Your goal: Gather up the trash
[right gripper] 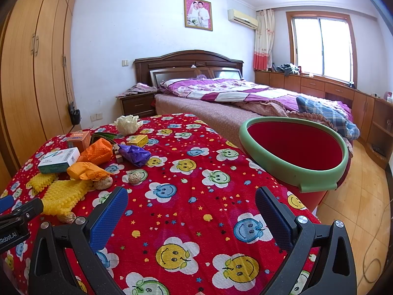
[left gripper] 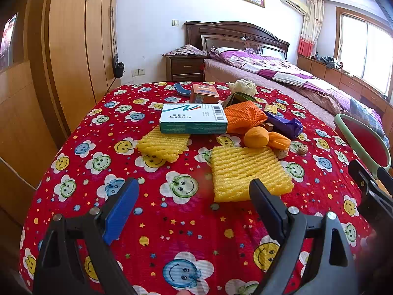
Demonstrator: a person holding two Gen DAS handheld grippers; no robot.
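Trash lies on a table with a red smiley-flower cloth (left gripper: pixel 176 221). A yellow foam net (left gripper: pixel 248 172) lies just ahead of my left gripper (left gripper: pixel 194 204), which is open and empty. Behind it lie a second yellow foam net (left gripper: pixel 162 145), a white-green medicine box (left gripper: pixel 194 118), an orange box (left gripper: pixel 203 93), an orange mesh bag (left gripper: pixel 243 115), orange wrappers (left gripper: pixel 265 137) and a purple wrapper (left gripper: pixel 285 125). A red bin with a green rim (right gripper: pixel 294 172) stands at the table's right edge. My right gripper (right gripper: pixel 191 211) is open and empty over bare cloth, left of the bin.
A white crumpled foam piece (right gripper: pixel 127 123) and a small yellow box (right gripper: pixel 138 140) lie at the far side of the table. Nut shells (right gripper: pixel 135 177) lie near the middle. A bed (right gripper: pixel 245 95) stands behind the table, wardrobes (right gripper: pixel 36 73) on the left.
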